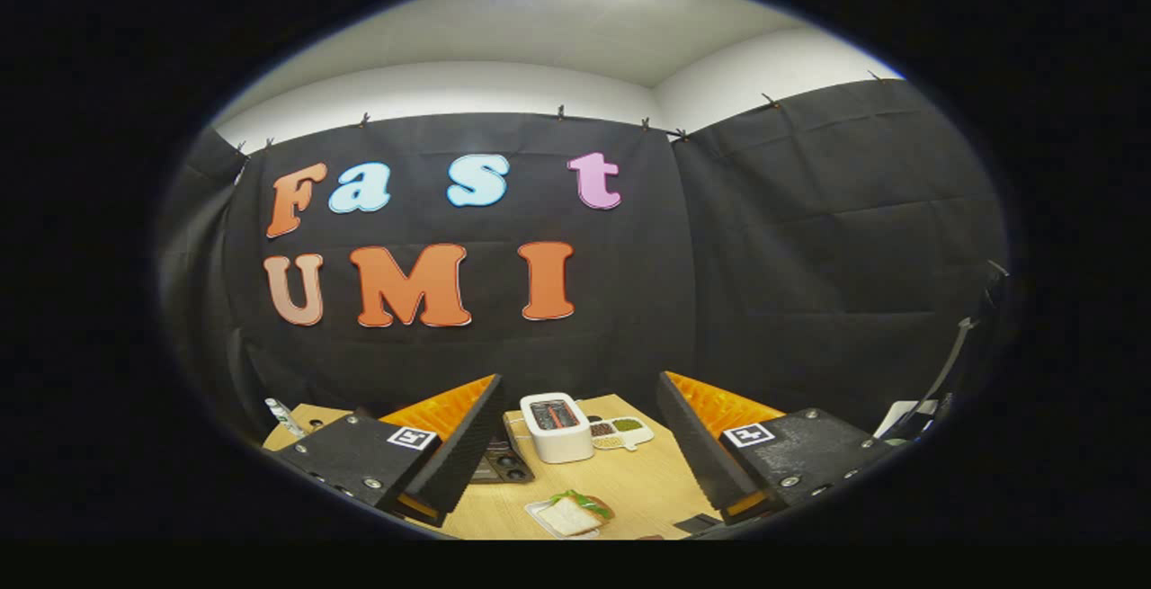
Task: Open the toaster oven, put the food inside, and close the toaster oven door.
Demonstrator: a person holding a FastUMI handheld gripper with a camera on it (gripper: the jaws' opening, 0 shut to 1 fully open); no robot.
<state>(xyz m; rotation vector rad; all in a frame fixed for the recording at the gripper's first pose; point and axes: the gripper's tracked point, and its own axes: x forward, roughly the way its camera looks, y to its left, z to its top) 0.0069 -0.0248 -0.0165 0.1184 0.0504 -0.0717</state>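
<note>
My gripper (pixel 580 379) is held high above a wooden table (pixel 643 481), open, with nothing between its fingers. Below and between the fingers lies the food: a sandwich with a green leaf (pixel 575 510) on a small white plate. A dark appliance with round knobs (pixel 505 465), apparently the toaster oven, peeks out from behind the left finger; most of it is hidden, so I cannot tell how its door stands.
A white slot toaster (pixel 557 427) stands in the middle of the table, with a small white dish of seeds and greens (pixel 619 432) beside it. A slim bottle-like thing (pixel 279 414) lies at the table's left corner. A dark stand (pixel 958 351) rises at the right.
</note>
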